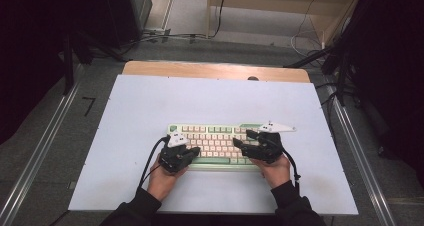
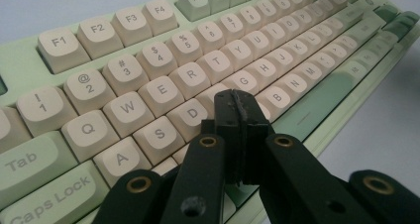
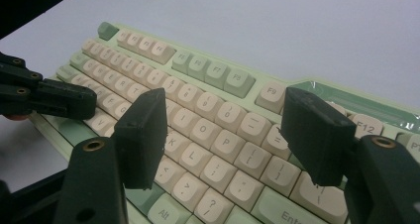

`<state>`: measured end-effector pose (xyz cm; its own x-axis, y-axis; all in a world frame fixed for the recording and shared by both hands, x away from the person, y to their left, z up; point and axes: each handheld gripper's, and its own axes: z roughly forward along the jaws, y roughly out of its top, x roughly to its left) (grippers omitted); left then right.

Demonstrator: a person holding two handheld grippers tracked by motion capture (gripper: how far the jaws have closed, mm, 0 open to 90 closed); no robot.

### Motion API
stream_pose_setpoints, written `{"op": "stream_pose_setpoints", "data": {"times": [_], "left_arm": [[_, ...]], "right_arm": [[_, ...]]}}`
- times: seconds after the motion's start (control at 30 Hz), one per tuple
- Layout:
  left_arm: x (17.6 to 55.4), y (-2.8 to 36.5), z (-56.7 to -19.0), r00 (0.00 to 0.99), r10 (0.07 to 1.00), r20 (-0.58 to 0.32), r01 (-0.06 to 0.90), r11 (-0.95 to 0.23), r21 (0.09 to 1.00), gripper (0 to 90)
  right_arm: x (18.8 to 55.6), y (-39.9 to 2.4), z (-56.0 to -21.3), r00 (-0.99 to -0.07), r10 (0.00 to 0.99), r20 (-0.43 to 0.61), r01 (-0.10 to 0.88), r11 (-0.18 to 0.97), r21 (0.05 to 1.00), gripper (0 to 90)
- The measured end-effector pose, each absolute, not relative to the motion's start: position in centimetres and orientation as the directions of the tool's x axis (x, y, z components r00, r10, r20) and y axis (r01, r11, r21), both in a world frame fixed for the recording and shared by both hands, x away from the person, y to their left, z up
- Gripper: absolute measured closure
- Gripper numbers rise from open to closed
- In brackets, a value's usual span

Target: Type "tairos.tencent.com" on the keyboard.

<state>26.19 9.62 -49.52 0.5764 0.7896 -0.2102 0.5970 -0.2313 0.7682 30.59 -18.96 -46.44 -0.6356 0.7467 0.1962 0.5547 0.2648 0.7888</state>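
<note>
Green-and-cream keyboard (image 1: 216, 144) typing: left gripper (image 2: 237, 115), fingers shut empty, hovers by F; right gripper (image 3: 225, 135) gapes empty at three o'clock. Next: press down.

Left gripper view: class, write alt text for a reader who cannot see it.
The left gripper, its two black jaws shut together with nothing between them, points down at a green keyboard with cream keys, its tip over the keys near F and G. The keyboard runs off slantwise over a pale table.

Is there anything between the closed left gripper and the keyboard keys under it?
Nothing visible. The left gripper, jaws shut together, hangs directly over the keyboard near the F and G keys, with no object between.
</note>
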Motion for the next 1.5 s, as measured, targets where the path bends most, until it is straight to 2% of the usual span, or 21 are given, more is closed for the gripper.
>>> {"op": "stream_pose_setpoints", "data": {"times": [0.27,0.43,0.57,0.67,0.93,1.1,1.17,1.23,1.3,1.4,1.43,1.5], "left_arm": [[25.9,10.9,-47.8,0.571,0.780,-0.257,0.553,-0.134,0.822,78.3],[26.3,11.7,-47.5,0.530,0.811,-0.248,0.542,-0.099,0.834,54.8],[26.6,12.0,-47.6,0.508,0.828,-0.239,0.549,-0.097,0.830,45.1],[26.8,12.2,-47.6,0.495,0.838,-0.232,0.549,-0.094,0.830,40.0],[27.0,12.5,-47.7,0.482,0.846,-0.227,0.553,-0.092,0.828,39.1],[27.1,12.6,-47.7,0.474,0.851,-0.227,0.555,-0.088,0.827,39.3],[27.2,12.6,-47.7,0.465,0.856,-0.227,0.557,-0.084,0.827,42.5],[27.2,12.6,-47.7,0.464,0.857,-0.222,0.551,-0.084,0.830,52.1],[27.3,12.5,-47.7,0.472,0.856,-0.212,0.545,-0.094,0.833,67.3],[27.6,12.1,-47.8,0.487,0.851,-0.199,0.549,-0.120,0.828,84.4],[27.7,11.9,-47.8,0.485,0.853,-0.190,0.549,-0.128,0.826,88.5],[28.0,11.6,-48.0,0.490,0.851,-0.189,0.557,-0.139,0.819,90.0]], "right_arm": [[30.5,-19.0,-46.4,-0.635,0.746,0.201,0.556,0.260,0.789,33.1],[30.5,-18.9,-46.6,-0.636,0.746,0.199,0.559,0.266,0.786,33.1],[30.5,-18.8,-46.6,-0.638,0.744,0.197,0.556,0.269,0.786,33.1],[30.5,-18.7,-46.7,-0.638,0.744,0.197,0.558,0.271,0.784,33.0],[30.5,-18.7,-46.7,-0.640,0.743,0.196,0.557,0.273,0.784,33.0],[30.5,-18.7,-46.7,-0.640,0.743,0.196,0.557,0.274,0.784,33.0],[30.5,-18.7,-46.7,-0.640,0.743,0.197,0.559,0.274,0.783,33.0],[30.4,-18.7,-46.7,-0.641,0.742,0.198,0.560,0.276,0.781,33.0],[30.3,-18.7,-46.7,-0.641,0.741,0.197,0.560,0.277,0.781,33.0],[30.1,-18.8,-46.8,-0.639,0.743,0.197,0.562,0.276,0.780,33.0],[30.1,-18.8,-46.8,-0.639,0.744,0.194,0.560,0.278,0.781,33.0],[30.0,-19.0,-46.8,-0.634,0.749,0.193,0.562,0.275,0.780,33.0]]}}
